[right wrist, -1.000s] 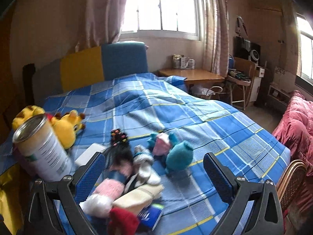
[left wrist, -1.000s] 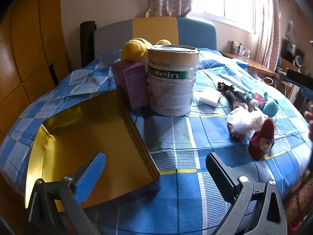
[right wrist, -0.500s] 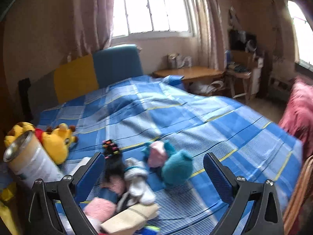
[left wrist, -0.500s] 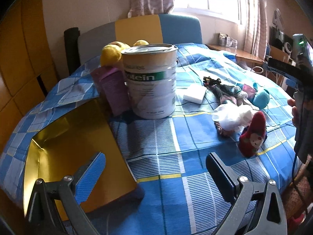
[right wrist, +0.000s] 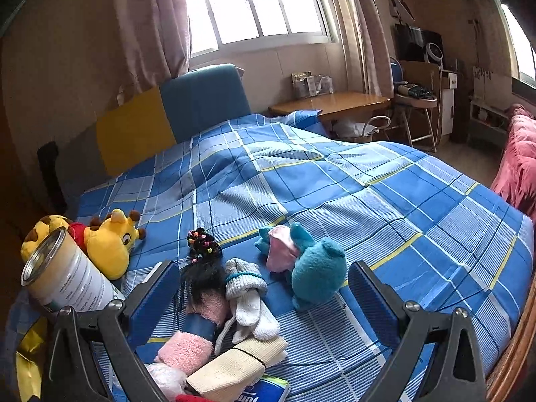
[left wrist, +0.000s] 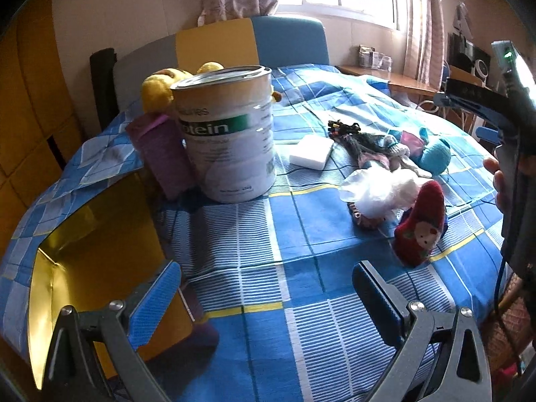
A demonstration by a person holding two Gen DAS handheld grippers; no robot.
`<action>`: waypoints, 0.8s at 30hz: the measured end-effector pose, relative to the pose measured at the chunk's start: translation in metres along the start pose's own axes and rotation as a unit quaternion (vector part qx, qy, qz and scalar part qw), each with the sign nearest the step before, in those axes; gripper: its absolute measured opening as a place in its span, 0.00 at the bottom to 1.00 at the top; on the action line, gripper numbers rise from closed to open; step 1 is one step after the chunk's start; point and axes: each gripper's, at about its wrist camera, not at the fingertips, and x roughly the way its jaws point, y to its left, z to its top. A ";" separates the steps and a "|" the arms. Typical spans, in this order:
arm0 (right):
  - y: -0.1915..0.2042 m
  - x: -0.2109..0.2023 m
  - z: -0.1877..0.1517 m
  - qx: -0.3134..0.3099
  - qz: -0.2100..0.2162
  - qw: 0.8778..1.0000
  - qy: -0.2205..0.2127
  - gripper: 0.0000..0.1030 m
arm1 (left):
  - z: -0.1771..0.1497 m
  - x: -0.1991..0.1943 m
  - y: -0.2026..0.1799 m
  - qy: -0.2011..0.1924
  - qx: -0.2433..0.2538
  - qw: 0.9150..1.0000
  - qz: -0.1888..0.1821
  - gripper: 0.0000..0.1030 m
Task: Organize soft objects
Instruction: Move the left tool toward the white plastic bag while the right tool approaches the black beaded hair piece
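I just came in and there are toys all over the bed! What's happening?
A person holds a gripper in each hand, tidying soft things on the blue checked bed. Both the left gripper and the right gripper are open and empty, touching nothing. The right one points at a pile with a teal plush, white socks and pink socks. A gold box sits open and empty beside a big tin. Nothing is packed yet.

Protein tin (left wrist: 231, 134) upright on bed (left wrist: 301, 268); desk (right wrist: 331, 104) beyond.
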 end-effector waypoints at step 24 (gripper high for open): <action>-0.045 0.030 0.008 0.071 0.023 0.994 0.080 0.99 | 0.061 0.061 -0.063 0.025 0.003 0.990 -0.140 0.99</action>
